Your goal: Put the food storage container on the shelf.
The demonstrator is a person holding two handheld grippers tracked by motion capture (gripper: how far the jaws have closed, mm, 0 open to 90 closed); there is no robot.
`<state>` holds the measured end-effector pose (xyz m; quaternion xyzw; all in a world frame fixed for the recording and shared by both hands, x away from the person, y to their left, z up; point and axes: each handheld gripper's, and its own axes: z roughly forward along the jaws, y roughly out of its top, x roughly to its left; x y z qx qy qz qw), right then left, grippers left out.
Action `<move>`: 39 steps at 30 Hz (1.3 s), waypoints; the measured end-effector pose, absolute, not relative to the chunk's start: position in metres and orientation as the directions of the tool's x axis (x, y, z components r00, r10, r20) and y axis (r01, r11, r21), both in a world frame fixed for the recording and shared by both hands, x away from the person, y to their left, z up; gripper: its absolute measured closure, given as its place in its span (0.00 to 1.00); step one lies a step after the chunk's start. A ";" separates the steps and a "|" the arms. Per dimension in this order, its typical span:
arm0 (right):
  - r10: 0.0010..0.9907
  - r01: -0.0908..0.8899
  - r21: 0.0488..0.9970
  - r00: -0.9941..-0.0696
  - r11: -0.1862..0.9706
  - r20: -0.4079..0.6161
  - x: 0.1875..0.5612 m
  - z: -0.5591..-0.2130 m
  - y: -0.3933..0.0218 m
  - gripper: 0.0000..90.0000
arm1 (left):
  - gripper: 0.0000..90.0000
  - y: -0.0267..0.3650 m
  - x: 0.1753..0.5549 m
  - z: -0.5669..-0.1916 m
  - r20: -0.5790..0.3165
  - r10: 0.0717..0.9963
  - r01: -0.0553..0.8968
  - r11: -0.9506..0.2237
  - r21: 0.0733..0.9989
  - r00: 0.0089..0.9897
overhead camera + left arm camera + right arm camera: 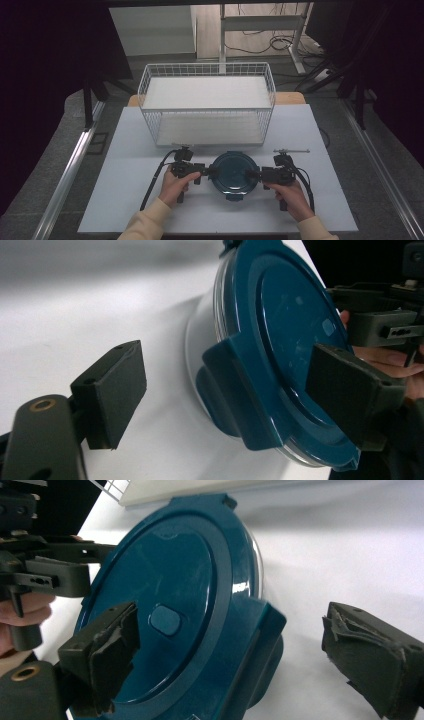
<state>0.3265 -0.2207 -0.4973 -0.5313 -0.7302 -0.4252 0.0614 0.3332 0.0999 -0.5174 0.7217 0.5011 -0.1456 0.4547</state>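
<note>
I see the container (233, 173), blue lid on, low in the centre of the table (130, 150), before the basket (207, 102). My left gripper (209, 171) and right gripper (251, 175) flank it, jaws spread wide around its side latches, gripping nothing.
</note>
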 end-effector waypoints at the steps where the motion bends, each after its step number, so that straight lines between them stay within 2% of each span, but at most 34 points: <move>1: 0.719 0.836 0.544 -0.420 0.069 0.555 0.327 -0.500 -0.219 0.09 | 0.17 0.098 0.335 -0.521 -0.687 0.567 0.864 -0.092 0.495 0.454; 8: 0.687 0.867 0.496 -0.392 0.054 0.611 0.327 -0.508 -0.215 0.09 | 0.19 0.094 0.335 -0.528 -0.747 0.505 0.887 -0.088 0.454 0.432; 11: 0.677 0.875 0.481 -0.383 0.049 0.628 0.326 -0.508 -0.214 0.12 | 0.25 0.093 0.332 -0.531 -0.778 0.470 0.899 -0.083 0.431 0.416; 15: 0.655 0.904 0.426 -0.339 0.029 0.675 0.322 -0.510 -0.213 0.17 | 0.30 0.094 0.330 -0.529 -0.777 0.473 0.899 -0.085 0.429 0.415; 18: 0.659 0.901 0.433 -0.338 0.021 0.672 0.321 -0.509 -0.214 0.20 | 0.33 0.095 0.329 -0.527 -0.773 0.481 0.899 -0.082 0.430 0.414; 19: 0.662 0.897 0.443 -0.328 -0.006 0.673 0.321 -0.507 -0.217 0.26 | 0.34 0.096 0.329 -0.526 -0.774 0.484 0.902 -0.079 0.425 0.407; 20: 0.663 0.895 0.446 -0.327 -0.012 0.673 0.321 -0.507 -0.218 0.28 | 0.34 0.095 0.328 -0.526 -0.775 0.485 0.903 -0.077 0.423 0.404; 29: 0.657 0.898 0.436 -0.293 -0.060 0.695 0.317 -0.505 -0.222 0.35 | 0.37 0.096 0.323 -0.522 -0.762 0.498 0.895 -0.072 0.440 0.414; 39: 0.648 0.873 0.481 -0.320 -0.083 0.691 0.302 -0.498 -0.226 0.42 | 0.43 0.099 0.310 -0.515 -0.749 0.503 0.881 -0.055 0.470 0.431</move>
